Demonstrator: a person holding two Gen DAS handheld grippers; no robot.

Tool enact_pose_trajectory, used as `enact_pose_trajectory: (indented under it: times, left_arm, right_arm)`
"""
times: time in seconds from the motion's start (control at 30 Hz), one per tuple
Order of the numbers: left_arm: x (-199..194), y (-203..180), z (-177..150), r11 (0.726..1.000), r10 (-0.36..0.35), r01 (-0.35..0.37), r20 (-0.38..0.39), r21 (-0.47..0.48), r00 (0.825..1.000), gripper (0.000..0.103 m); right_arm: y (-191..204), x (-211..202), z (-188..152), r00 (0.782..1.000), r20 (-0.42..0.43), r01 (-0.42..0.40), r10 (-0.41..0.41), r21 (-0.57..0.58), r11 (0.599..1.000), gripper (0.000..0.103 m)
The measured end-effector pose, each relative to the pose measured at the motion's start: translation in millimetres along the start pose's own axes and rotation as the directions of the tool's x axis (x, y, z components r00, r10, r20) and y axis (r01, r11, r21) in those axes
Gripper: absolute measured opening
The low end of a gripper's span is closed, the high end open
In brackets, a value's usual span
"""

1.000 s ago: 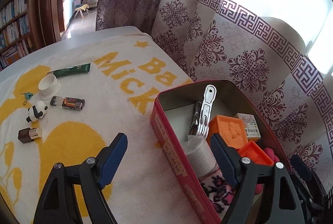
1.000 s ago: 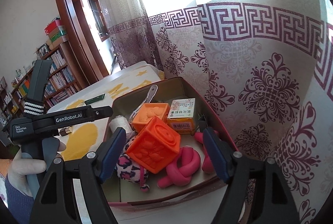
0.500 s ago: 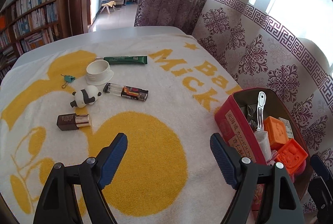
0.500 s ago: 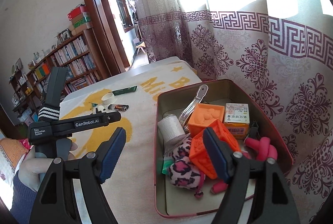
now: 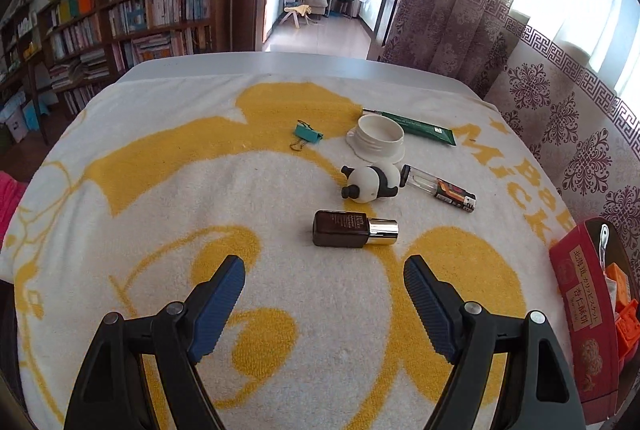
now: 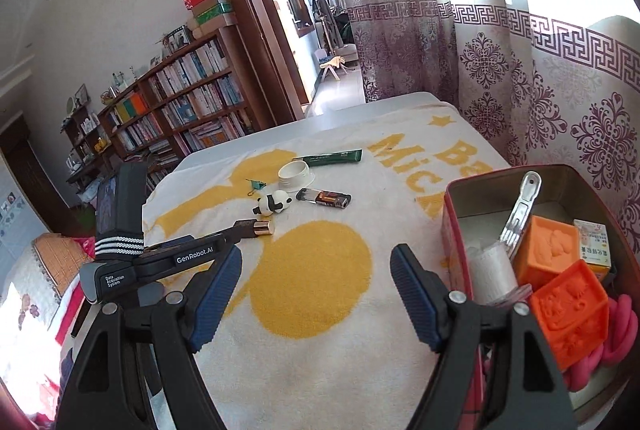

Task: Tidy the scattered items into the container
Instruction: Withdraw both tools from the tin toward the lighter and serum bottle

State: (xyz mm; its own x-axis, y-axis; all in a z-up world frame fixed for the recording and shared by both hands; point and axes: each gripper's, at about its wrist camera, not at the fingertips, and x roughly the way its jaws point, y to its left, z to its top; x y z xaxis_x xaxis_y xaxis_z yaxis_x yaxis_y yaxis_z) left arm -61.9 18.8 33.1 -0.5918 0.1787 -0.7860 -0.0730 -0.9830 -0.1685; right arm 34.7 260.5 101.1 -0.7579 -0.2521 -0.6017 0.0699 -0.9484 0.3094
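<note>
My left tongs (image 5: 324, 294) stand wide and empty above the towel-covered surface (image 5: 140, 190). Nearest, at 12 o'clock, a brown bottle (image 5: 354, 229) lies on its side; beyond it the panda figure (image 5: 372, 183), lighter (image 5: 440, 187), white lid (image 5: 379, 135), teal clip (image 5: 308, 135) and green tube (image 5: 420, 128). My right tongs (image 6: 316, 290) are likewise wide and empty; the red tin (image 6: 454, 214) sits at 2 o'clock, holding orange blocks (image 6: 568, 314).

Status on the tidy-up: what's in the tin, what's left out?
Done: red tin already holds orange blocks, a paper roll and a clip. In hand: nothing; left gripper and right gripper are open. Left on the towel: brown bottle, panda, lighter, white lid, green tube, binder clip.
</note>
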Motion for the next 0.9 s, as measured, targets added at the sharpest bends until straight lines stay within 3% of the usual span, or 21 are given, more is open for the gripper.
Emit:
enact_pose_trajectory:
  times: [0.17,0.4,0.57,0.9]
  left_arm:
    - [7.9,28.5,-4.1,0.995,-0.008,0.004,-0.037,-0.099,0.999,0.083]
    - [7.2,37.0,-6.9,0.988,-0.025,0.021,-0.028,-0.150,0.999,0.083]
    - [10.4,37.6,-8.5,0.984,-0.043,0.035,-0.043,-0.174,0.998,0.083]
    - [10.0,35.4,-10.0,0.984,-0.055,0.046,-0.048,-0.169,0.997,0.083]
  right_arm:
    - [5.6,49.5,14.3,0.995,-0.086,-0.038,0.042,0.058,0.998,0.080]
    - [-11.5,117.5,28.3,0.983,-0.184,0.043,-0.016,0.147,0.988,0.080]
    - [-27.0,146.6,35.2,0.970,-0.243,0.061,0.003,0.256,0.965,0.080]
    - [-11.7,189.3,60.9,0.944,-0.310,0.184,-0.109,0.225,0.957,0.081]
